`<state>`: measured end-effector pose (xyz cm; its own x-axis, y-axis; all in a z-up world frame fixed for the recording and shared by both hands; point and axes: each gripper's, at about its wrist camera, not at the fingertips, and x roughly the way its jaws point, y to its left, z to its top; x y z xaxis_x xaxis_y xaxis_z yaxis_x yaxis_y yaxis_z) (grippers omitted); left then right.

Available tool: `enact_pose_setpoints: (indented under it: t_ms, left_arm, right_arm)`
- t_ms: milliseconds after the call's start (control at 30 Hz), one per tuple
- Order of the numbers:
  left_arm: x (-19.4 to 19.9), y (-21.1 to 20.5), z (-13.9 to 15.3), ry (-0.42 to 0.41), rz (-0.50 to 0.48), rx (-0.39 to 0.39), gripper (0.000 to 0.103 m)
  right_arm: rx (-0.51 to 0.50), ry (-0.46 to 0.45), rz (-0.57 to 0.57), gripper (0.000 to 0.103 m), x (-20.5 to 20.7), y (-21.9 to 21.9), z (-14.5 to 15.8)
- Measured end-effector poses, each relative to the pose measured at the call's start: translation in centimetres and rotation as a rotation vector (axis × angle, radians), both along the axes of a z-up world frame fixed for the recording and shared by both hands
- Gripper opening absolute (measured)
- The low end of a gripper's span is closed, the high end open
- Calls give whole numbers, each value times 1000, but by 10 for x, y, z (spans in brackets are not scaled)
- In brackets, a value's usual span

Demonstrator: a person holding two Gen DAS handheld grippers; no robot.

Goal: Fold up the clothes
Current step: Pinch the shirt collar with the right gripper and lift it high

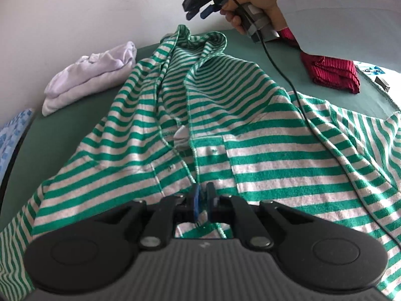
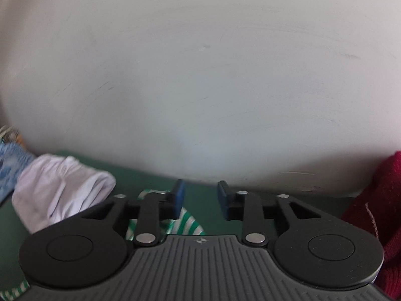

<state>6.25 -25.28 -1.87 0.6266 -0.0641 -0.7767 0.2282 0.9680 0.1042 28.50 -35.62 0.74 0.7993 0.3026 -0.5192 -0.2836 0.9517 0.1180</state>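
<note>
A green-and-white striped hooded garment (image 1: 225,115) lies spread across the green table (image 1: 62,130), hood toward the far wall. My left gripper (image 1: 203,198) is at its near edge, blue pads (image 1: 196,200) pressed together on a pinch of striped cloth. My right gripper (image 1: 198,12), held by a hand (image 1: 260,2), hovers open in the air above the hood with nothing between its fingers. In the right wrist view, that right gripper (image 2: 200,190) faces the white wall, and a corner of the striped garment (image 2: 185,223) shows below it.
A folded lavender garment (image 1: 92,75) sits at the far left of the table and a folded red knit (image 1: 330,70) at the far right. Blue patterned cloth (image 1: 12,135) lies at the left edge. A black cable (image 1: 288,80) hangs across the striped garment.
</note>
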Motion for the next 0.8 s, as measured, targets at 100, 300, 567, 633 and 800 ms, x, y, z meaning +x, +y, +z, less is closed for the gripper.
enact_pose_setpoints:
  t_ms: [100, 300, 567, 633, 800]
  left_arm:
    - [1, 2, 0, 1, 0, -4, 3]
    - [1, 1, 2, -4, 24, 17, 27]
    - [-2, 2, 8, -43, 33, 14, 62]
    - [3, 2, 0, -5, 35, 2, 58]
    - [3, 3, 1, 1, 19, -56, 23]
  right_arm:
    - [-2, 0, 20, 32, -2, -5, 3]
    - [-137, 22, 51, 36, 15, 24, -17]
    - [-147, -5, 72, 43, 26, 37, -31]
    - [-137, 30, 81, 34, 31, 37, -34]
    - [16, -122, -46, 2, 13, 15, -8]
